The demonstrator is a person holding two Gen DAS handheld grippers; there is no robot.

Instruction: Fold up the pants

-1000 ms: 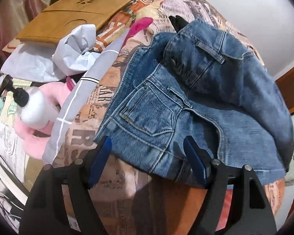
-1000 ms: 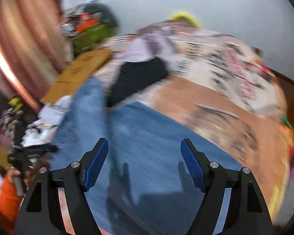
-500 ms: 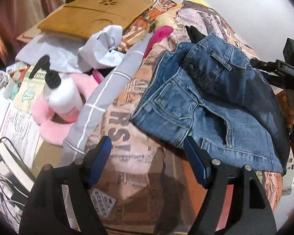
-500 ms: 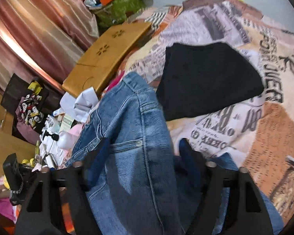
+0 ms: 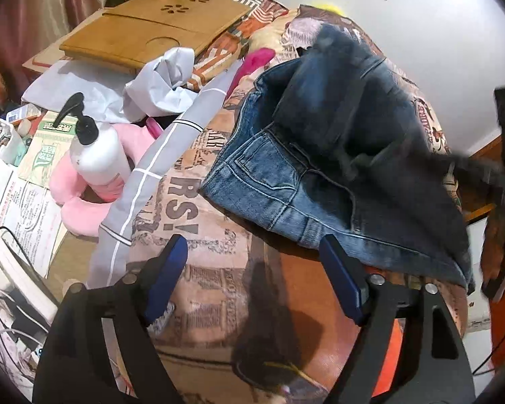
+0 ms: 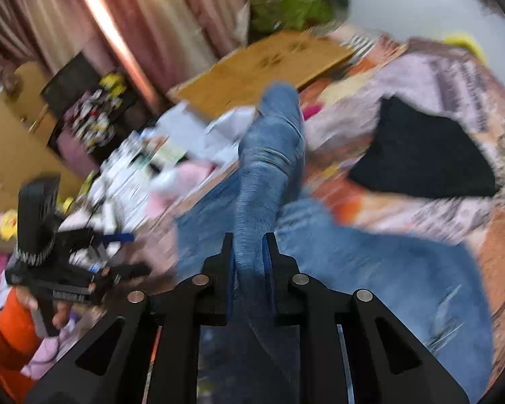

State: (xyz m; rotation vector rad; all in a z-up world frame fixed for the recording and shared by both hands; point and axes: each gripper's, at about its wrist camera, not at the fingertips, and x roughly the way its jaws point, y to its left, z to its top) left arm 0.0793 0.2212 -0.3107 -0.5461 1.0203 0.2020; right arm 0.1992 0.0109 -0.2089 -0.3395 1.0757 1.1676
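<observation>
The blue jeans point(image 5: 286, 181) lie on the printed bed cover point(image 5: 212, 279), their waistband and pocket toward me, a blurred upper layer raised to the right. My left gripper point(image 5: 252, 279) is open and empty, just short of the jeans' near edge. My right gripper point(image 6: 249, 252) is shut on a fold of the jeans point(image 6: 269, 155) and holds it lifted above the rest of the denim point(image 6: 387, 269). The right gripper shows blurred at the right edge of the left wrist view point(image 5: 501, 181). The left gripper appears at the left of the right wrist view point(image 6: 67, 269).
A black garment point(image 6: 421, 161) lies on the bed beyond the jeans. A wooden lap tray point(image 5: 151, 30), white paper point(image 5: 158, 84), a grey sheet point(image 5: 158, 175), a white pump bottle point(image 5: 94, 155) on a pink cushion point(image 5: 80, 208) and cables point(image 5: 6, 269) crowd the left side.
My right gripper has closed on a fold of the jeans and lifted it. My left gripper has drawn back from the jeans and stays open.
</observation>
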